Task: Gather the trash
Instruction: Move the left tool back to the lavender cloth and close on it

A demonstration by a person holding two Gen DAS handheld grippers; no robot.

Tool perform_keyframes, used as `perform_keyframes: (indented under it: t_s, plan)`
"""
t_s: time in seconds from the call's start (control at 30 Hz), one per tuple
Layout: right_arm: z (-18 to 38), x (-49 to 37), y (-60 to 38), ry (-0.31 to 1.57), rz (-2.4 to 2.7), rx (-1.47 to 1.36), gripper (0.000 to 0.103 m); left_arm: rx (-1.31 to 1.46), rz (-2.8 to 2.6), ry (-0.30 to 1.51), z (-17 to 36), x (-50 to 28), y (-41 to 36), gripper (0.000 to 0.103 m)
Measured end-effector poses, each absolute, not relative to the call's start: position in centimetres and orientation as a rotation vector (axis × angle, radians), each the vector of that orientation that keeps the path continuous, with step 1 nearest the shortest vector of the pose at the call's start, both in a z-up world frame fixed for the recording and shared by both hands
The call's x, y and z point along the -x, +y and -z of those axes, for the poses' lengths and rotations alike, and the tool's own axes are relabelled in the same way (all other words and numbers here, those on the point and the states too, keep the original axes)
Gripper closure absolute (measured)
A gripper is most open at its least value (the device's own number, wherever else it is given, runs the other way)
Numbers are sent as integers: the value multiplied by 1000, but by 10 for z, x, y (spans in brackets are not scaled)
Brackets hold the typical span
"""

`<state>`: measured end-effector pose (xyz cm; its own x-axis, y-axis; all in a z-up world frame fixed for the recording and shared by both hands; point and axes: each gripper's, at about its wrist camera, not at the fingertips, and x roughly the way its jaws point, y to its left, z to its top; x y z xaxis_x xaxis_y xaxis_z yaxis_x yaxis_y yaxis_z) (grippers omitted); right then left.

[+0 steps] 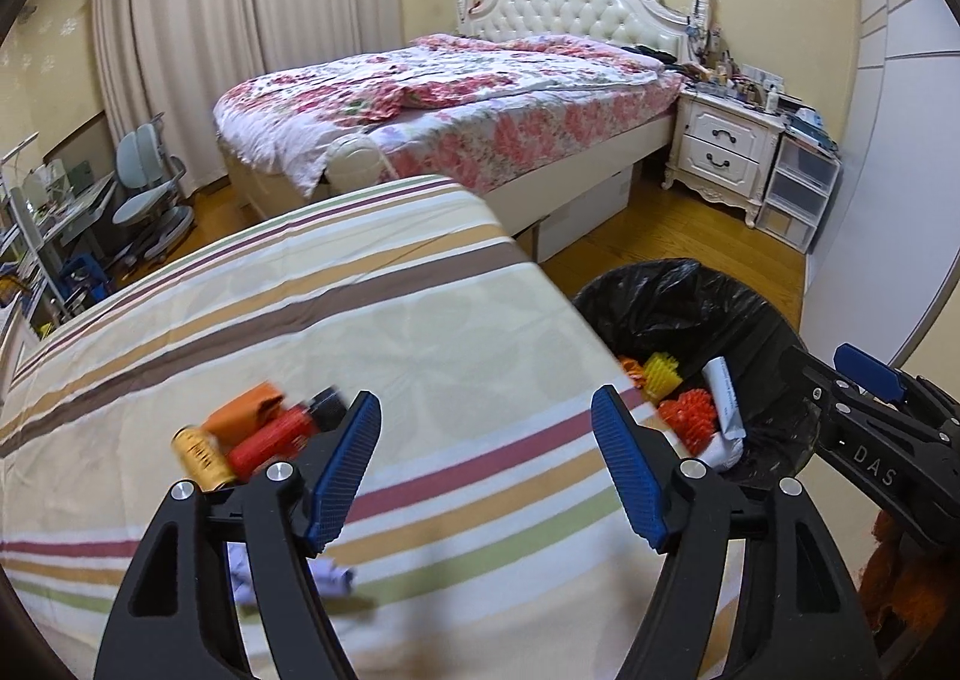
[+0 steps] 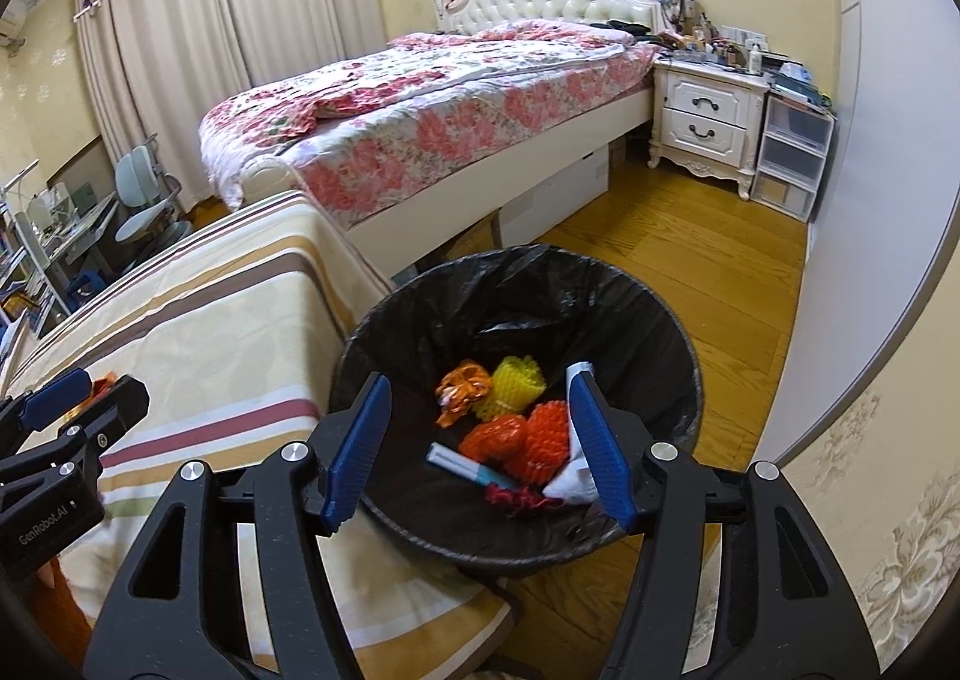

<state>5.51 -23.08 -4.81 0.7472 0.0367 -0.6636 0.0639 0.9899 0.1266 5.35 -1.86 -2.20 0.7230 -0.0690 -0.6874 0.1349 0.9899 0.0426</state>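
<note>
Both the left gripper [image 1: 486,464] and right gripper [image 2: 477,449] stand open and empty beside the bin [image 2: 660,320] (already part-filled), so next comes the blurred, perhaps cylindrical, trash [image 1: 252,434] on the striped cloth [image 1: 420,320] at left.

Striped sheet [image 1: 420,320] with cans [image 1: 240,440], crumpled purple paper [image 1: 330,578].

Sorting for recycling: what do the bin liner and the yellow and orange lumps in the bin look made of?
Bin liner: thin black plastic film, glossy and crinkled. Yellow lump and orange lump: apparently foam mesh netting, matte, with a ribbed, open-cell texture, like fruit sleeves, though that is a guess.
</note>
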Motion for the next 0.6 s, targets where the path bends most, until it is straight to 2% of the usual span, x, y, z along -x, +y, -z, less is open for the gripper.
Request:
perform_keyframes:
  t_s: [0.6]
  plan:
    - [49, -23, -155, 747, -138, -68, 42, -48, -61, 828, 53, -18, 51, 32]
